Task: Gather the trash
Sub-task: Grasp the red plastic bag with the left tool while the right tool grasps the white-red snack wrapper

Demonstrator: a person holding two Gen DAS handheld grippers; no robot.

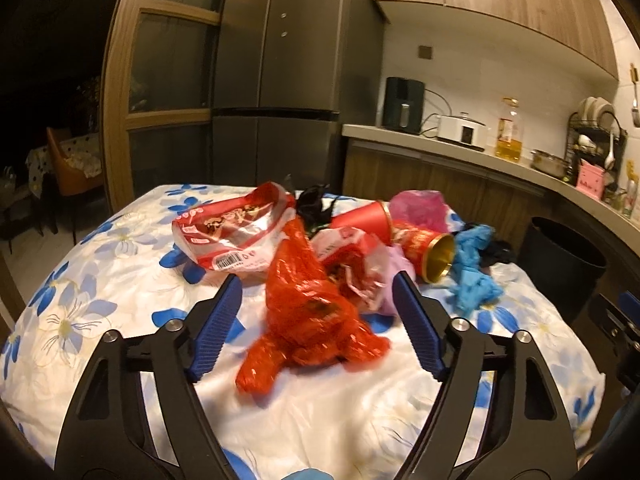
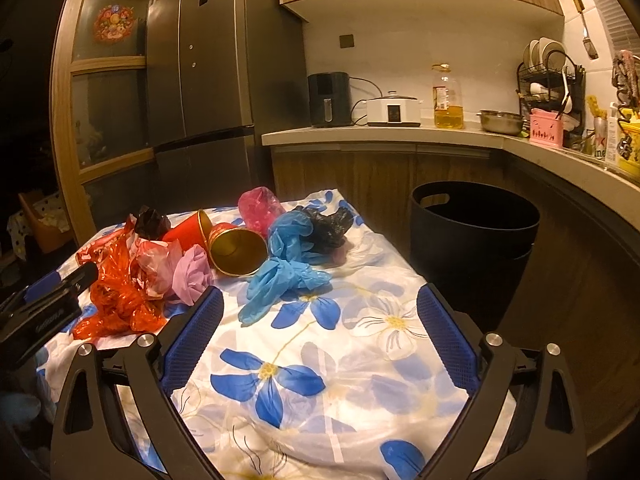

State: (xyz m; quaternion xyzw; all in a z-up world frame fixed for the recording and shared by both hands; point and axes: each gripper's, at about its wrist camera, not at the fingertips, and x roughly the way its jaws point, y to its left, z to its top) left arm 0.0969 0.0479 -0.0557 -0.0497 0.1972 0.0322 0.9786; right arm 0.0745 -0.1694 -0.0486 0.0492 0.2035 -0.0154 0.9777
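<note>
A: Where the flowered cloth (image 1: 120,264) covers the table, what lies between the left gripper (image 1: 318,312) jaws?

B: The crumpled red plastic bag (image 1: 308,308), near the cloth's middle. The pads stand apart from it on both sides, so it is not grasped.

A: And the right gripper (image 2: 320,312)?

B: Spread wide, only cloth between its jaws. The blue gloves (image 2: 286,276) lie just ahead.

A: Any writing?

B: The clear snack bag (image 1: 228,236) shows a barcode label; its print is too blurred to read. The black bin (image 2: 474,236) stands beside the table's right edge.
</note>
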